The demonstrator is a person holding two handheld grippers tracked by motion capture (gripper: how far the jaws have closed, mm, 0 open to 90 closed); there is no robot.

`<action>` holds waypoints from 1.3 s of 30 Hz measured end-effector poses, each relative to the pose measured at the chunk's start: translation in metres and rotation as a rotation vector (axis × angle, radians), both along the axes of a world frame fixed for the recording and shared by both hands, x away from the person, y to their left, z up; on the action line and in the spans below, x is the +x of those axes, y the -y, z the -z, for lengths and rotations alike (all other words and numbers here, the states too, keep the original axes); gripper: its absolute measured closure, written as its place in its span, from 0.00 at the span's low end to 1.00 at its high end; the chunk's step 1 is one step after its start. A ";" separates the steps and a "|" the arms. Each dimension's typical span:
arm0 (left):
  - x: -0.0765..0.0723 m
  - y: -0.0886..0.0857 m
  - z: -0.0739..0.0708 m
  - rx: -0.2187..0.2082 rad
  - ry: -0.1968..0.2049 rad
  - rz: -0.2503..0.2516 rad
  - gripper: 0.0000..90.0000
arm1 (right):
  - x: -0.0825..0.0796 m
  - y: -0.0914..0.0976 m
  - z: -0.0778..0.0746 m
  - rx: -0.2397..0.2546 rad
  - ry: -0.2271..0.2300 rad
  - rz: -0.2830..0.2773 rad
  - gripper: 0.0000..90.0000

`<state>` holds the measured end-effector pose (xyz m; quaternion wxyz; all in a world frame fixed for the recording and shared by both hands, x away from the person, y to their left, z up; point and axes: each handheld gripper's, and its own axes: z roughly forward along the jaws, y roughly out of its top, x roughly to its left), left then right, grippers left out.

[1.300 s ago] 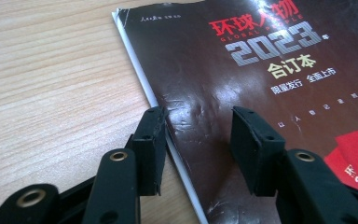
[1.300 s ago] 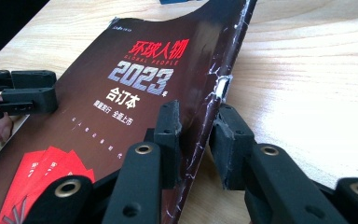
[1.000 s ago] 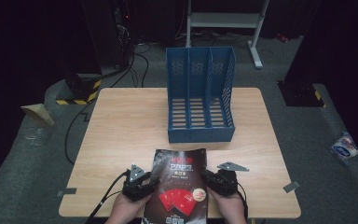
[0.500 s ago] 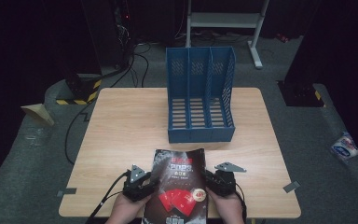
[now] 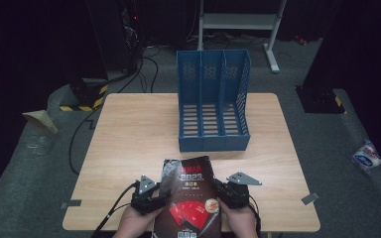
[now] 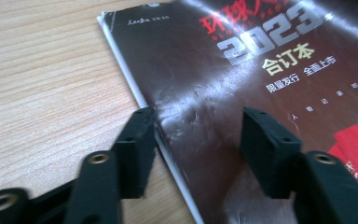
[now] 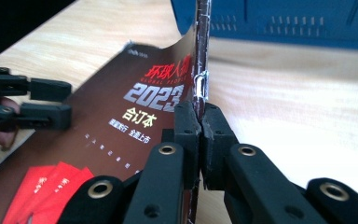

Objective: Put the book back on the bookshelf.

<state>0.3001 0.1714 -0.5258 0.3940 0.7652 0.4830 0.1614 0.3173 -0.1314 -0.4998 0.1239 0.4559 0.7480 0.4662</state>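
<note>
A dark magazine (image 5: 191, 198) with "2023" and red cards on its cover lies at the table's front edge, between both hands. My right gripper (image 7: 200, 116) is shut on its right edge, which stands lifted between the pads (image 7: 186, 123). My left gripper (image 6: 198, 135) is open at the magazine's (image 6: 242, 93) left edge. Its jaws have just been opening: one is beside the edge over the wood, the other over the cover, and neither pad presses on it. In the high view the left gripper (image 5: 159, 194) and right gripper (image 5: 222, 191) flank the cover.
A blue three-slot file rack (image 5: 212, 99) stands upright at the table's far middle, its open side facing me. Bare wooden tabletop (image 5: 129, 134) stretches between it and the magazine. Cables and a metal stand are on the dark floor behind.
Both hands stay at the magazine's sides; no clear shift shows in the high view.
</note>
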 end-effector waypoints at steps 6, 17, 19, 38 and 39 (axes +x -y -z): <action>0.003 -0.005 0.000 -0.070 -0.035 0.009 0.34 | -0.009 -0.005 -0.015 0.046 0.062 -0.020 0.96; 0.017 -0.023 0.000 -0.261 -0.139 0.018 0.14 | -0.025 -0.010 -0.038 0.087 0.187 -0.053 0.96; 0.022 -0.025 0.001 -0.314 -0.166 0.029 0.13 | -0.025 -0.010 -0.041 0.100 0.197 -0.058 0.96; 0.024 -0.010 -0.028 -0.319 -0.022 0.090 0.81 | -0.022 0.009 -0.045 0.107 0.222 0.008 0.96; 0.025 -0.006 -0.033 -0.297 0.008 0.096 0.81 | -0.022 0.009 -0.045 0.107 0.222 0.008 0.96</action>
